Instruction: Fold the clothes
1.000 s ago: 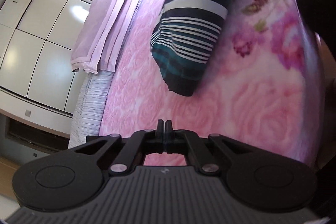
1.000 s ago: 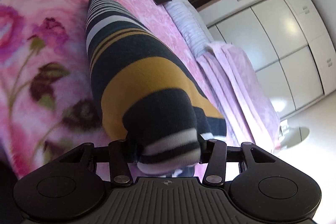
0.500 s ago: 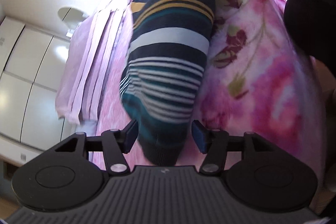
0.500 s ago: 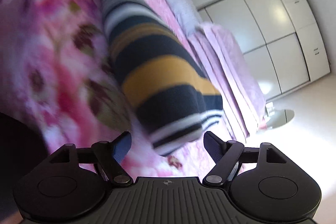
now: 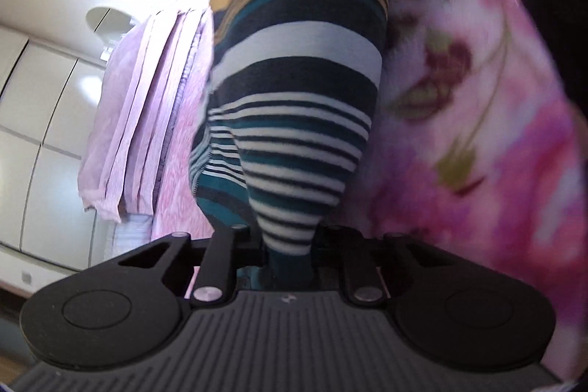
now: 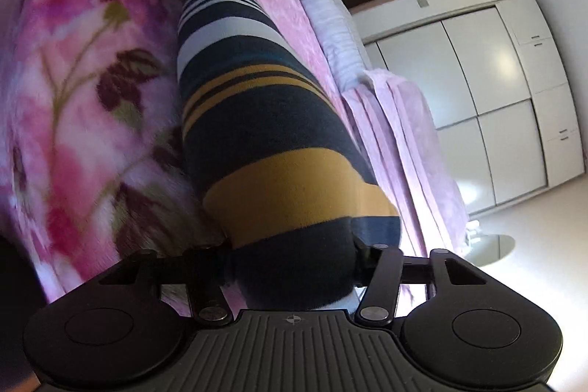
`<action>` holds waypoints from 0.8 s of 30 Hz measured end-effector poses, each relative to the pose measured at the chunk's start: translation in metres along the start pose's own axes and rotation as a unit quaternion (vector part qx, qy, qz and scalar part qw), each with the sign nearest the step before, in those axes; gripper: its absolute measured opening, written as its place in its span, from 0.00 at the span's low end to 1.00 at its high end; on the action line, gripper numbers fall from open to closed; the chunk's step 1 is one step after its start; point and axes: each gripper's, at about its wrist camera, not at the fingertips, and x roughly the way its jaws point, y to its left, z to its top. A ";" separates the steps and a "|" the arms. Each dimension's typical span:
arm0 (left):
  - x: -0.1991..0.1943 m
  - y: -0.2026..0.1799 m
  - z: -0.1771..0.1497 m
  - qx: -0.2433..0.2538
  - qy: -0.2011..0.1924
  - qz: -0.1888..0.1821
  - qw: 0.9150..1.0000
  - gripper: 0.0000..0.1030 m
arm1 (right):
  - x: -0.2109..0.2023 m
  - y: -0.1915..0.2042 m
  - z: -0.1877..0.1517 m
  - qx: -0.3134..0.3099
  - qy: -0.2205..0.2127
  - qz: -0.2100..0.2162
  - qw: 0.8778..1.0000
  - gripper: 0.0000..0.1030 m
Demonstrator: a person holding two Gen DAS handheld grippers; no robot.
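We have the striped garment (image 5: 294, 105) rolled or bunched into a long tube, stretched between our two grippers above the floral blanket (image 5: 477, 142) on the bed. It runs roughly along the bed, nearer the edge where the folded lilac sheet (image 5: 147, 120) hangs over, and it looks lifted off or only lightly resting on the blanket; we cannot tell which.

Our left gripper (image 5: 288, 254) has its jaws closing on the narrow-striped teal end, the cloth pinched to a thin neck between them. Our right gripper (image 6: 294, 276) is closing on the dark band beyond the broad yellow stripe, with a thick wad of cloth filling the gap between the pads.

The risks, as we judge them:

- The right grip holds a bulky wad, so only the outer layers may be caught. A pull could slide the inner layers out and undo the roll.
- The left grip takes very little cloth. Tension between the hands could tear that end free.
- Both views are blurred, so we may be pulling before either grip is firm.
- The tube lies close to the bed's edge; a dropped end could slide over beside the lilac sheet.
- The fuzzy blanket may drag on the knit and twist the fold if we lower it unevenly.
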 end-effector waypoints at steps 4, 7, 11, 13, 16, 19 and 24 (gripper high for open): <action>-0.042 -0.011 0.031 -0.019 -0.024 -0.018 0.999 0.15 | -0.001 -0.033 -0.024 0.053 0.026 -0.018 0.998 0.45; -0.045 -0.034 0.042 -0.013 -0.019 -0.033 0.999 0.19 | 0.002 -0.020 -0.044 0.059 0.071 0.013 0.996 0.46; -0.048 -0.040 0.035 -0.024 -0.006 -0.032 0.999 0.26 | -0.014 -0.006 -0.048 0.037 0.076 -0.007 0.996 0.47; -0.052 -0.032 0.031 -0.047 0.002 -0.041 0.998 0.28 | -0.017 -0.016 -0.046 0.066 0.085 -0.007 0.994 0.52; -0.055 -0.024 0.024 -0.076 0.012 -0.051 0.996 0.29 | -0.019 -0.022 -0.040 0.086 0.098 -0.014 0.991 0.54; -0.057 -0.022 0.022 -0.086 0.017 -0.052 0.995 0.29 | -0.024 -0.021 -0.037 0.098 0.106 -0.017 0.989 0.55; -0.058 -0.025 0.026 -0.085 0.021 -0.047 0.995 0.29 | -0.061 -0.011 -0.046 0.115 0.114 -0.038 0.986 0.55</action>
